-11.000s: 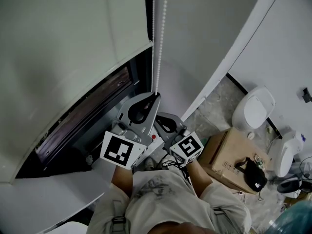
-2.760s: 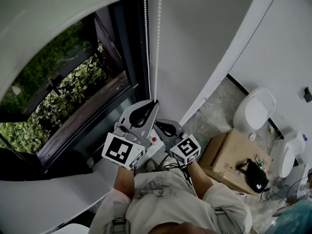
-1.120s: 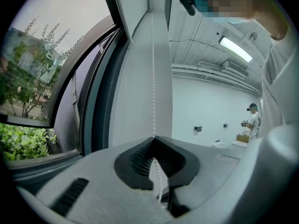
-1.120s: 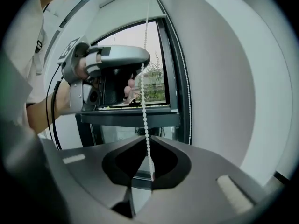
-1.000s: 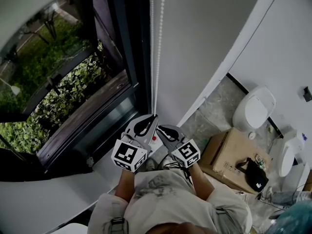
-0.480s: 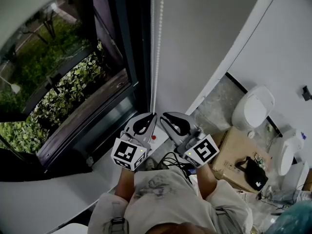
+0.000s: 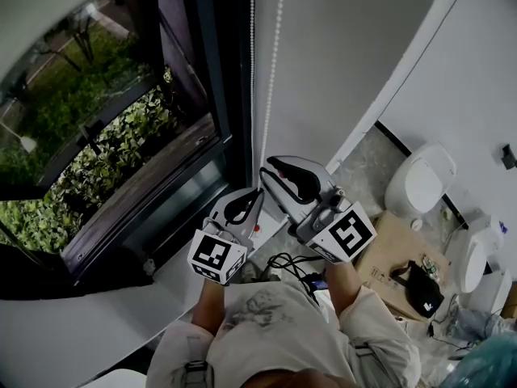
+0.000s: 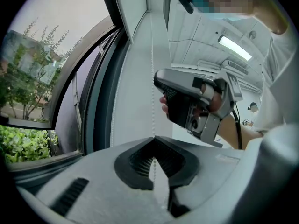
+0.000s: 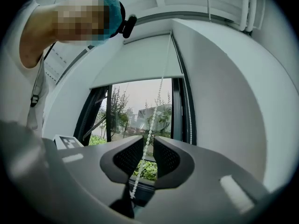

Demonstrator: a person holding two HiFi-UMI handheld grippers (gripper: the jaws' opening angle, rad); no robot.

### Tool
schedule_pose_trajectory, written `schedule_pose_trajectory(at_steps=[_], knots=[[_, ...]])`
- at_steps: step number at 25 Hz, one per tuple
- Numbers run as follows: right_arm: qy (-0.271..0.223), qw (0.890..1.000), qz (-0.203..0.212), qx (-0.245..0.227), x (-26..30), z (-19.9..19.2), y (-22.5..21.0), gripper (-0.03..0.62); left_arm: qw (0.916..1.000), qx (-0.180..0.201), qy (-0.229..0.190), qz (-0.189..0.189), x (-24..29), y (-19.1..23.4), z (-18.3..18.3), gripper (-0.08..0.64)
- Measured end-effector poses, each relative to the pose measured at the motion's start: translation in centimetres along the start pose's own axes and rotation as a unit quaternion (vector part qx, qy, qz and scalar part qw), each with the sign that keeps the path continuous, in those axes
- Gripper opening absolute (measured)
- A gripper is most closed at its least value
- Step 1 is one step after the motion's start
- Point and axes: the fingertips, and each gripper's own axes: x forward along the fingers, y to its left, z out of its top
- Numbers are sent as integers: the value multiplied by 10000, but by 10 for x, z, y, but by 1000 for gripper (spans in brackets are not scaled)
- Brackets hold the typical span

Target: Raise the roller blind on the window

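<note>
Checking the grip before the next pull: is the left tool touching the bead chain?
Touching. In the left gripper view the left tool is shut on the bead chain, which rises straight from its tips.

Roller blind [image 9: 135, 62] rolled up high; white bead chain [image 7: 273, 63] hanging.

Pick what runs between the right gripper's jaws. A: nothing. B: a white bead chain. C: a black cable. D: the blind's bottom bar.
B: in the right gripper view the white bead chain passes through the gap between the parted jaws of the right gripper.
</note>
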Motion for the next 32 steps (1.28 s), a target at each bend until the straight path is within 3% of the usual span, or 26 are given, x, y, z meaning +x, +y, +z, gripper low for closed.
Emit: schedule_pose_trajectory(at_steps=[6,13,32], knots=[[-50,9998,27,-212,17,16,-6,80,10000,17,20,-16,2,0,0,12],[-77,9998,-156,-52,22,21,-7,14,10000,6,-27,-18,3,3,1,11],[609,9976,-338,-45,9,-62,1,12,9961,-391,781,-100,4,6,-80,11]])
